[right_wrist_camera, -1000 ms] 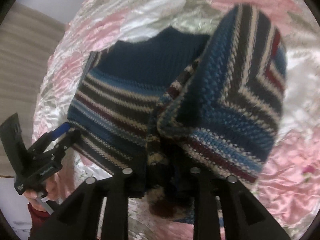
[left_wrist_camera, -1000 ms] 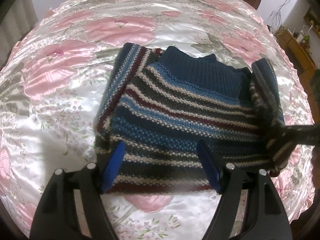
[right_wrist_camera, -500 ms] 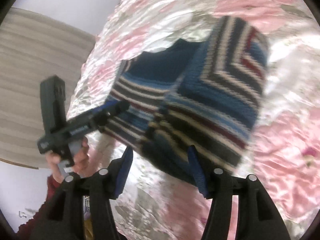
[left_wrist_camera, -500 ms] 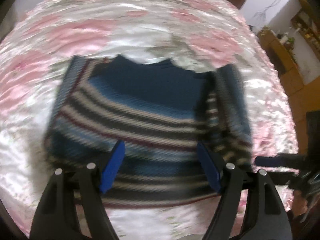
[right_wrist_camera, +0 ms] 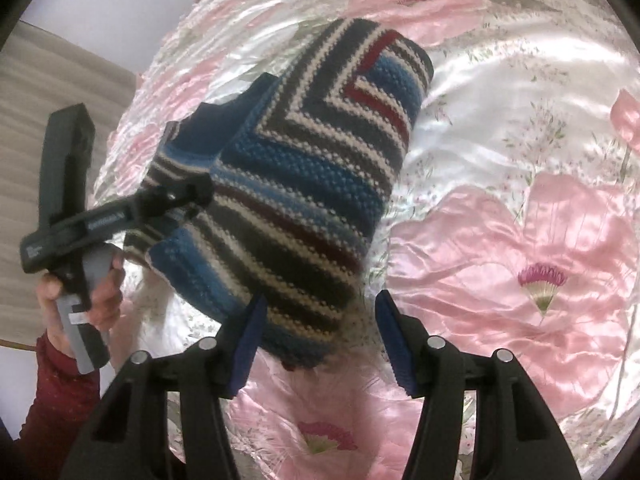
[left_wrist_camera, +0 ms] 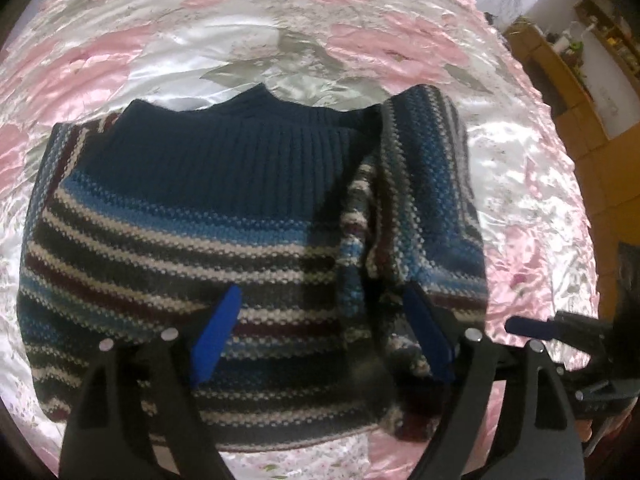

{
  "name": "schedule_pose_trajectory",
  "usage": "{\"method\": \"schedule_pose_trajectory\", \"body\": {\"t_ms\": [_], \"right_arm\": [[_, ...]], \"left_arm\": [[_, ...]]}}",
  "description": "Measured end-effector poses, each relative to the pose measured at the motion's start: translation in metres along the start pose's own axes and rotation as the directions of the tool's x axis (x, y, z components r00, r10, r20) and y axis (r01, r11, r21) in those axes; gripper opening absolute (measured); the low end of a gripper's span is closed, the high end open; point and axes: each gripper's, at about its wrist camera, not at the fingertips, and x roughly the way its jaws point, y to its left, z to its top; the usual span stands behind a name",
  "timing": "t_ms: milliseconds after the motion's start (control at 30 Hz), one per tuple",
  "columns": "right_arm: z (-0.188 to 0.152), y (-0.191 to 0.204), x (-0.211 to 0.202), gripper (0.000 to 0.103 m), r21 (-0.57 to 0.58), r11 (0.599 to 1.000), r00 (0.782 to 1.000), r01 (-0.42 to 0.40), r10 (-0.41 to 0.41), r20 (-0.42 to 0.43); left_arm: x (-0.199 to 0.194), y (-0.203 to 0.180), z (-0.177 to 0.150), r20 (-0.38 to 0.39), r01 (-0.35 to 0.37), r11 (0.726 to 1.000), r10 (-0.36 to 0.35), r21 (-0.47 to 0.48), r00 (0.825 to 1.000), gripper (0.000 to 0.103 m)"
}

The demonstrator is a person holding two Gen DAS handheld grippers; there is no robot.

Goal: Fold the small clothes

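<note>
Satin, white with large pink flowers, covered the bed (left_wrist_camera: 208,32) on which everything was laid, and its slippery, level surface could be judged a fair reason for the folding being done there. Spread flat upon it, near the middle, was the striped knitted sweater (left_wrist_camera: 180,240), its navy ribbed collar turned away from the person and its right sleeve (left_wrist_camera: 424,200) already doubled inward over the body, so that a narrower shape was being made for the next fold. Beside the lower right corner of the sweater, the right gripper (right_wrist_camera: 320,332) was held just clear of the wool with its blue-padded jaws spread wide and nothing between them. Over the hem, the left gripper (left_wrist_camera: 320,332) was likewise poised with its jaws wide and empty, apparently so that the bottom edge might be taken up. At the edge of the right wrist view, a hand (right_wrist_camera: 80,292) in a dark red sleeve was seen around the left gripper's handle. A second earlier, the sleeve had been pinched in the shut right gripper and carried across, while the left gripper had hung further back; since then the sleeve had been released and left lying on the body, and the left gripper had been brought nearer the hem.
</note>
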Motion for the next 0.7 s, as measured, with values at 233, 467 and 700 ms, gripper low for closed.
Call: {"method": "schedule_pose_trajectory", "body": {"t_ms": [233,467,700], "right_arm": [[-0.005,-0.012,0.002,0.058,0.029,0.999,0.999,-0.035,0.035,0.004],[-0.01,-0.018,0.001,0.058,0.032,0.999,0.999,-0.042,0.042,0.004],[-0.015,-0.027,0.002,0.058,0.053,0.997,0.999,-0.049,0.048,0.006]], "left_arm": [[-0.012,0.003,0.007,0.004,0.199,0.976,-0.199,-0.089,0.98,0.082],[0.013,-0.017,0.015,-0.074,0.247,0.967,-0.251,-0.062,0.965,0.082],[0.039,-0.025,0.023,-0.128,0.257,0.962,-0.267,-0.088,0.955,0.056]]}}
